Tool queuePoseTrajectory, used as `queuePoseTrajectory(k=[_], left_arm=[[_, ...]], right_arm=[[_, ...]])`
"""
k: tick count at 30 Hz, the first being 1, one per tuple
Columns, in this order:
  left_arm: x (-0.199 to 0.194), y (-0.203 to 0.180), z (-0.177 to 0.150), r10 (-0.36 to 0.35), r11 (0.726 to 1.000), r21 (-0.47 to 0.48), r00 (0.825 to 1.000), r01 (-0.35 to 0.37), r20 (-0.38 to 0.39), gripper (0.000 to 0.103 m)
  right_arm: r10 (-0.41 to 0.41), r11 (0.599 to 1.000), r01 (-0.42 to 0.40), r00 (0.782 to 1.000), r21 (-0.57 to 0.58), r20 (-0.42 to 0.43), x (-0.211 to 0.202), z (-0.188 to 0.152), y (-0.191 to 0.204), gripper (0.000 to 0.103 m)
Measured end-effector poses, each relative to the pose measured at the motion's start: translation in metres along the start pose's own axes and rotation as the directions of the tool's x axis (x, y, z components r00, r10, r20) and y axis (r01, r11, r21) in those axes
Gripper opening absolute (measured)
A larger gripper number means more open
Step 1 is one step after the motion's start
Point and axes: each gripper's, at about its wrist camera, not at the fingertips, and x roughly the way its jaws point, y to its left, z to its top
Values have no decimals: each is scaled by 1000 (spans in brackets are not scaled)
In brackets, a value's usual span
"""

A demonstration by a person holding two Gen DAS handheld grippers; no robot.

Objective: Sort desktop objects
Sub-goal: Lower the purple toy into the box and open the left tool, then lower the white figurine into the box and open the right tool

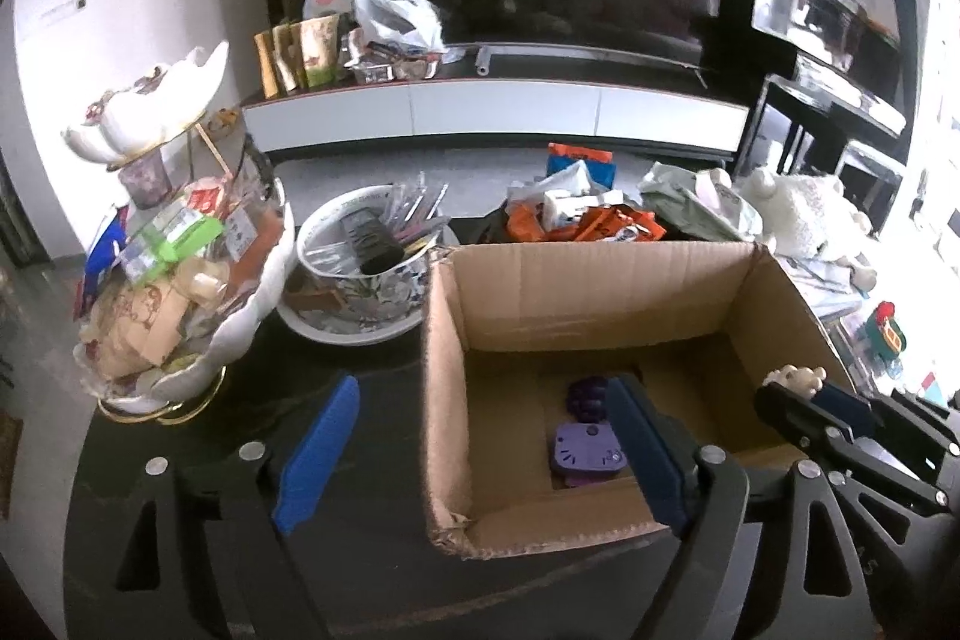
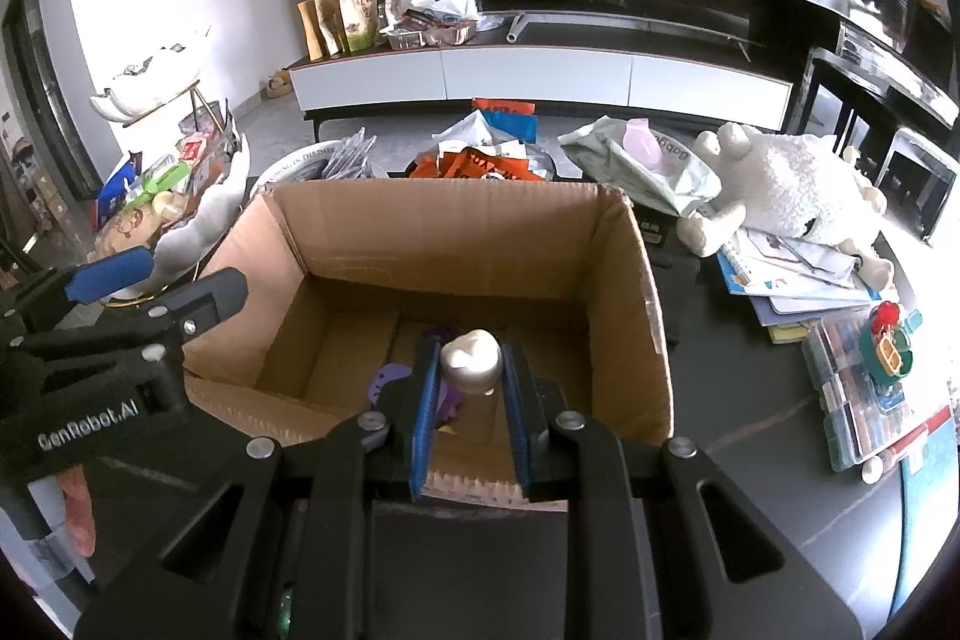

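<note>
While over box (image 2: 630,280), right tongs (image 2: 471,370) grip toy (image 2: 472,361).

Matt corrugated cardboard box (image 2: 630,280); fluffy plush toy (image 2: 792,184).

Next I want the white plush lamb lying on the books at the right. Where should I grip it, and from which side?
Grip the lamb across its leg: that limb sticks out toward the box, free of the books, and looks narrow enough for the jaws. The body looks too bulky. Come from above on the box side. The right gripper is shut on a small white toy, so release that first.
</note>
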Motion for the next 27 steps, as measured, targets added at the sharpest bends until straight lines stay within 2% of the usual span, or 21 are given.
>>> queuePoseTrajectory(k=[5, 11, 15, 20, 25, 26, 27], left_arm=[[1, 7, -1, -7, 1000, -20, 1000, 7, -1, 102], [5, 13, -4, -4, 999, -35, 1000, 4, -15, 102], [5, 15, -5, -35, 999, -39, 999, 34, -22, 102], [4, 20, -5, -41, 998, -54, 999, 40, -17, 102], [3, 24, -5, -28, 998, -62, 999, 26, -16, 102], [3, 25, -5, -25, 998, -63, 1000, 24, -16, 102], [3, 25, -5, -24, 998, -63, 1000, 22, -17, 102]], right_arm=[[-4, 1000, 4, 1000, 1, -1, 0, -1, -1, 18], [-1, 1000, 1, 1000, 1, -1, 0, -2, 0, 18], [-4, 1000, 4, 1000, 2, 1, 0, -1, 0, 18], [-2, 1000, 2, 1000, 3, 3, 1, 0, 0, 18], [11, 1000, -11, 1000, 13, 2, 3, 3, 0, 19], [19, 1000, -19, 1000, 17, 2, 3, 3, 0, 20], [18, 1000, -18, 1000, 16, 6, 2, 4, 0, 26]])
